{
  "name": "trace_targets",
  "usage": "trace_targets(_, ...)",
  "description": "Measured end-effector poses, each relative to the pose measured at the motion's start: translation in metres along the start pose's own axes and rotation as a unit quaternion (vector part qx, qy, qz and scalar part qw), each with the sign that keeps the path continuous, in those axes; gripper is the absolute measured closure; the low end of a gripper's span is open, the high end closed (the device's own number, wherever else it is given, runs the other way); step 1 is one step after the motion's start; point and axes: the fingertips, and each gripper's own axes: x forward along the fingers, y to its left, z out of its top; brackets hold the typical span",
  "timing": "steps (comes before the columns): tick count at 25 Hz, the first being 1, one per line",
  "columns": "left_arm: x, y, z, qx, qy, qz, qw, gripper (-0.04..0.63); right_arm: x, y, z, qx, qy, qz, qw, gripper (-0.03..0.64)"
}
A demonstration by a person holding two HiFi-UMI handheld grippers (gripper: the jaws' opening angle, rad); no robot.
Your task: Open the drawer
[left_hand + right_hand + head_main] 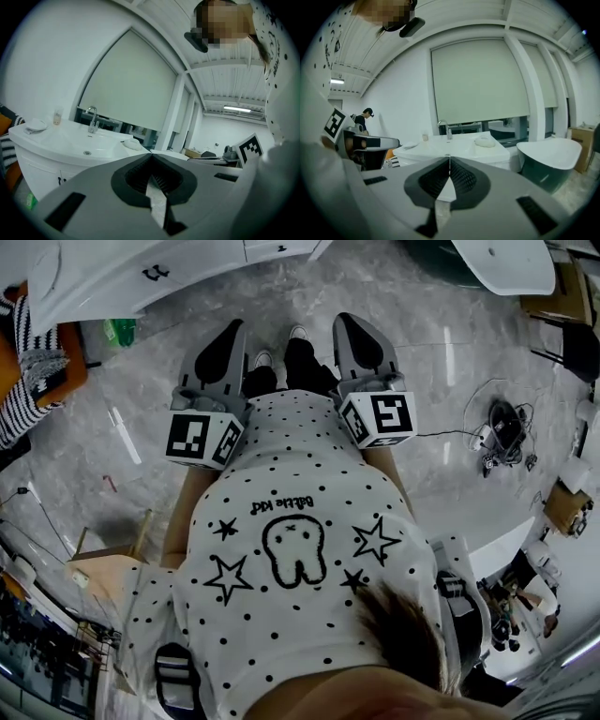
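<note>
- While the person stands on the marble floor (450,427) well apart from the white vanity cabinet (94,287), the task looks to be at the approach step; nothing is touched yet.
- Left gripper (151,155): fingers pressed together, nothing between them.
- Right gripper (449,159): fingers likewise closed and empty.
- Both point forward, side by side, past the person's shoes.
- The drawer (131,279) is judged to be the cabinet front panel with the dark handle (155,273), at about 11 o'clock in the head view. Can't tell for sure whether it is a drawer or a door, but it looks closed.
- In the left gripper view the cabinet sits at 9 o'clock of the fingers. In the right gripper view the sink basin (454,144) and faucet (444,127) are at 12 o'clock.
- Next move calls for closing in on the cabinet, lowering one gripper to handle height and parting its fingers. It must line up with the small handle before closing on it and pulling straight back.
</note>
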Motion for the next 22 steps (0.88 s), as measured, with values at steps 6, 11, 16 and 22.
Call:
trace_targets(6, 0.025, -0.003, 0.003, -0.009, -0.008, 0.026, 0.9996, 0.591, 0.016, -0.028, 0.012, -0.004, -0.003, 0.024, 1.000, 0.603)
trace_targets(11, 0.046, -0.005, 0.010, -0.005, -0.028, 0.044, 0.9986, 0.591, 0.031, -0.051, 0.023, -0.012, -0.015, 0.040, 0.999, 0.603)
trace_targets(16, 0.064, -0.011, 0.013, -0.001, -0.046, 0.054, 0.9975, 0.591, 0.041, -0.071, 0.033, -0.027, -0.028, 0.049, 0.998, 0.603)
trace_targets(22, 0.086, -0.022, 0.017, -0.003, -0.064, 0.077, 0.9950, 0.591, 0.048, -0.098, 0.040, -0.042, -0.033, 0.069, 0.996, 0.603)
